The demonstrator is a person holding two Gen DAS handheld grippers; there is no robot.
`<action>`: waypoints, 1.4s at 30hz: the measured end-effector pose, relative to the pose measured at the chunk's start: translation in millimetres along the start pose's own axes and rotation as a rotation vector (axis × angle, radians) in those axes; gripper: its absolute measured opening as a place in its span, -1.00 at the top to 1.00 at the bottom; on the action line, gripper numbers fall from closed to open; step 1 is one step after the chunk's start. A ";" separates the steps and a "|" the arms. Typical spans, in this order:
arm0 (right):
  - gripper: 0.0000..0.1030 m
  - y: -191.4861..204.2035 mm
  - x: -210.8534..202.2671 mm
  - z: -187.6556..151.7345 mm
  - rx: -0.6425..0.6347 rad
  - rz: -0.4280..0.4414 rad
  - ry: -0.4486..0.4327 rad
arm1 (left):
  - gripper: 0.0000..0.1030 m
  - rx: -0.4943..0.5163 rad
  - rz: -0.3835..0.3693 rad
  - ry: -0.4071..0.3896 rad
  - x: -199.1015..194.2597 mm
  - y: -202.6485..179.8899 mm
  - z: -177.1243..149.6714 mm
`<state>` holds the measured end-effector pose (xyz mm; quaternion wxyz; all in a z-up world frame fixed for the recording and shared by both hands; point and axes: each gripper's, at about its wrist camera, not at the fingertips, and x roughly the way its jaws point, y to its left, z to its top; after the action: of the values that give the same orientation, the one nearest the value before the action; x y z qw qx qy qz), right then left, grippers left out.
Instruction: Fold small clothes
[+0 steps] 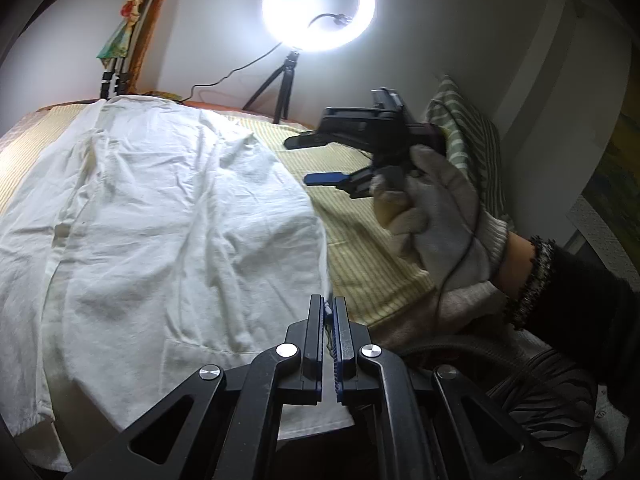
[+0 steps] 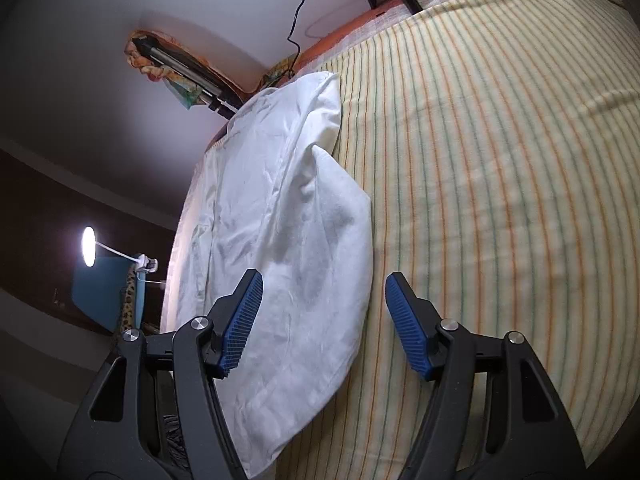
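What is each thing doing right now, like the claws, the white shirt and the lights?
Left claw: shut, pinching the edge of the white shirt.
Right claw: open, holding nothing, above the shirt's edge.
White shirt: spread on the striped sheet, wrinkled, one side folded over.
Ring light: on.
Small lamp: on.

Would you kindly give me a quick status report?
Left gripper shut on white garment edge. Right gripper open, empty, above the striped bedsheet. Nothing obstructing.

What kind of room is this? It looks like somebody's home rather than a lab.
Most likely a bedroom at home, set up for filming: a white garment lies on a bed with a striped sheet, a ring light on a tripod stands by the wall, and a striped pillow sits alongside.
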<state>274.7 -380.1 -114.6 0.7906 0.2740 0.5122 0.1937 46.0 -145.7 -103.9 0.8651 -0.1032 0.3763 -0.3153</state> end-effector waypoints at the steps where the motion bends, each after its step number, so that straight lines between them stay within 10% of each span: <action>1: -0.30 3.0 7.8 2.1 -0.012 -0.008 0.012 | 1.00 -0.004 0.002 0.001 -0.8 2.0 -0.6; 8: -0.23 22.7 36.1 5.4 -0.075 -0.062 0.039 | 1.00 0.014 0.013 -0.014 -6.7 3.2 -5.1; 12: 0.68 26.9 38.8 8.4 -0.078 -0.138 0.043 | 1.00 -0.004 -0.002 -0.017 -13.3 3.0 -7.2; 16: 0.81 43.8 34.4 13.4 -0.110 -0.183 0.021 | 1.00 -0.013 -0.010 -0.031 -21.6 4.6 -9.8; 42: 0.84 196.4 171.4 -22.7 -0.502 -0.326 0.166 | 1.00 -0.186 0.103 -0.060 -90.8 90.1 -37.9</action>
<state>317.5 -122.0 -118.5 0.8097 -0.0323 0.5482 0.2068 13.9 -16.7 -114.5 0.8777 -0.1731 0.3826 -0.2307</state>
